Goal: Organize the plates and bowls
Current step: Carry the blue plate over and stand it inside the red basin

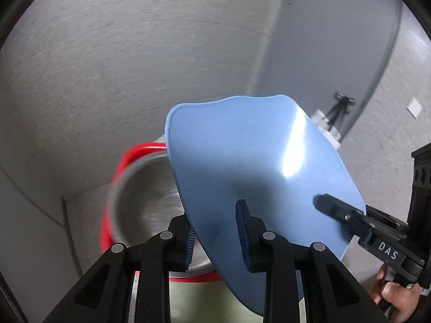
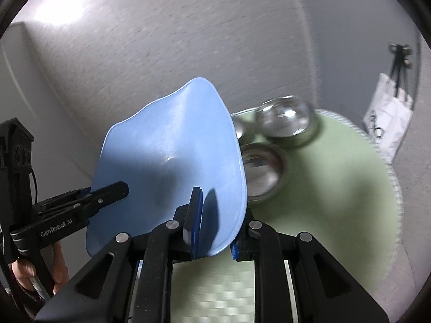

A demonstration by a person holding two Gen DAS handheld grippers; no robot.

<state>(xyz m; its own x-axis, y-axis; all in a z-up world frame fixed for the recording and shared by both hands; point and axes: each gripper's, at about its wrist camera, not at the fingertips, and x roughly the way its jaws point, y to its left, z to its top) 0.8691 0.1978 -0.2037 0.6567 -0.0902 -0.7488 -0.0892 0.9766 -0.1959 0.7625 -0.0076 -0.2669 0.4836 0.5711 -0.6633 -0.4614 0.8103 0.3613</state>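
A light blue plate (image 1: 242,177) with a wavy rim is held tilted in the air by both grippers. My left gripper (image 1: 216,239) is shut on its near edge, one pad on each face. My right gripper (image 2: 214,228) is shut on the plate (image 2: 172,156) too; it shows in the left wrist view (image 1: 347,215) clamping the right edge. The left gripper shows in the right wrist view (image 2: 107,191) on the plate's left edge. A steel bowl with a red rim (image 1: 145,193) stands behind the plate at the left. Steel bowls (image 2: 285,119) (image 2: 262,169) stand on a pale green round mat (image 2: 336,188).
A grey wall (image 1: 134,53) rises close behind. A white tote bag (image 2: 388,123) hangs on a black stand at the right. A third steel bowl (image 2: 239,127) peeks out behind the plate's rim. The person's hands (image 1: 396,296) hold the gripper handles.
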